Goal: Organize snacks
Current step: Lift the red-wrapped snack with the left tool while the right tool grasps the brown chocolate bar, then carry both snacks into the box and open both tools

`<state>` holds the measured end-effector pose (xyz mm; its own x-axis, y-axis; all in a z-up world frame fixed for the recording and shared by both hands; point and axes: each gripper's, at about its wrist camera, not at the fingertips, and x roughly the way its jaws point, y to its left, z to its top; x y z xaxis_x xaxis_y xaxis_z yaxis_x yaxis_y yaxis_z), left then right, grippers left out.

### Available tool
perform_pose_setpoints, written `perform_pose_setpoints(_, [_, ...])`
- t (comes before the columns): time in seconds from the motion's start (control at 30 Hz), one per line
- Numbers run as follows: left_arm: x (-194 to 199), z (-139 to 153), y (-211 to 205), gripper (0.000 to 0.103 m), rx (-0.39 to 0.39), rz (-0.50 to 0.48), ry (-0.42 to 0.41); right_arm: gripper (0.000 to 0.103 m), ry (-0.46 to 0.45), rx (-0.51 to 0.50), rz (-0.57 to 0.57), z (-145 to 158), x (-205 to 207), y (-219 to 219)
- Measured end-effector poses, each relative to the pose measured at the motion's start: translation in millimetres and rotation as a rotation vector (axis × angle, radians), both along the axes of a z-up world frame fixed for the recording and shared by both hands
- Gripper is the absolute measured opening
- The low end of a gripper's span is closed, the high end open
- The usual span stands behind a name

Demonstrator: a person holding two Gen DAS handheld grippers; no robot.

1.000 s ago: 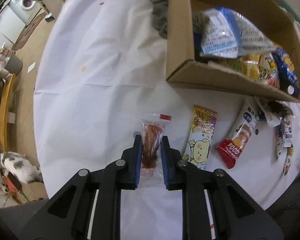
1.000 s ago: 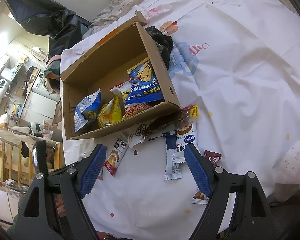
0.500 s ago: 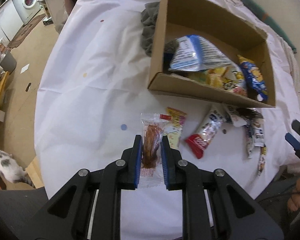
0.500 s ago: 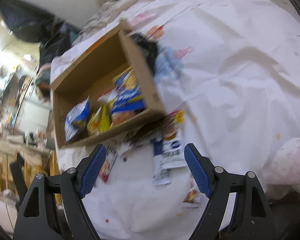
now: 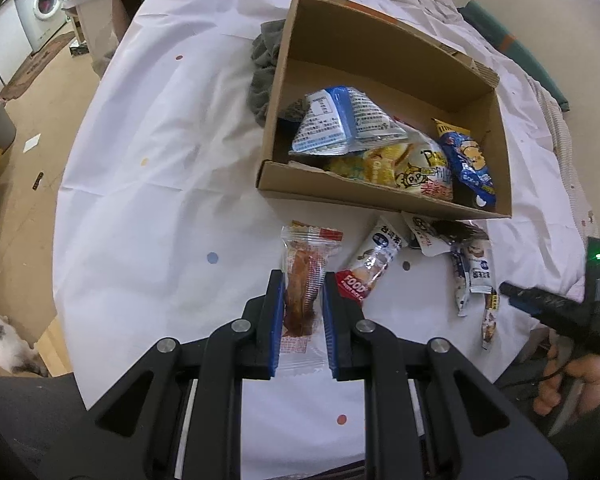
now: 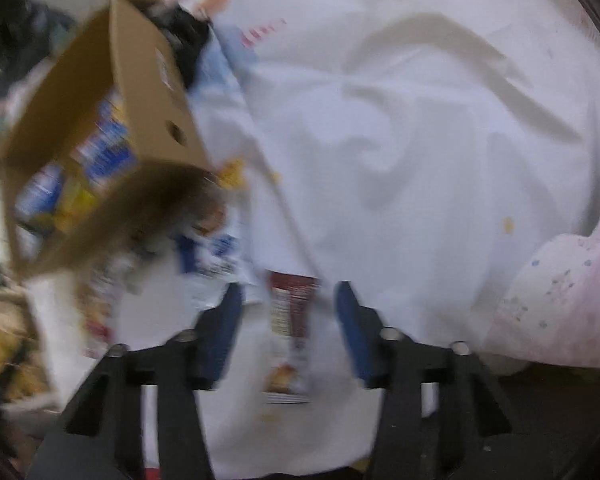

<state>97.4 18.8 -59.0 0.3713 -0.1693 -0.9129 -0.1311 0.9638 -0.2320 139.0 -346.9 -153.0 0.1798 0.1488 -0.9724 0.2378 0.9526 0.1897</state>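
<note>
My left gripper is shut on a clear packet with a reddish-brown snack and holds it above the white tablecloth, short of the cardboard box. The box holds several snack bags, among them a blue-and-white one and a yellow one. My right gripper is open, low over the cloth, with a dark red snack packet lying between its fingers; this view is blurred. The box shows at its upper left.
Loose packets lie in front of the box: a red-and-white one and several small ones. A grey cloth lies left of the box. The table edge and floor are at left. A pink cushion is at right.
My left gripper has risen and pulled back with the snack packet; more of the box shows. My right gripper has dropped toward the cloth and closed in around the dark red packet.
</note>
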Motion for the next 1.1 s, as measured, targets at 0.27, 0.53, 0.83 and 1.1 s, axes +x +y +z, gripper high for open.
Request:
perform_pose_setpoints(0.27, [1, 2, 2, 0.015, -0.019, 0.011, 0.001, 0.040, 0.090, -0.006, 0.088, -20, -1, 18])
perform_pose_setpoints(0.53, [3, -3, 1, 0.015, -0.007, 0.019, 0.011, 0.018, -0.041, 0.013, 0.044, 5, -11, 4])
perform_pose_setpoints(0.83, [3, -13, 11, 0.015, 0.054, 0.078, 0.012, 0.018, -0.323, 0.138, 0.034, 63, -17, 1])
perform_pose_setpoints(1.1, [1, -6, 30, 0.015, 0.112, 0.166, -0.048, 0.018, -0.425, 0.255, 0.080, 80, -17, 11])
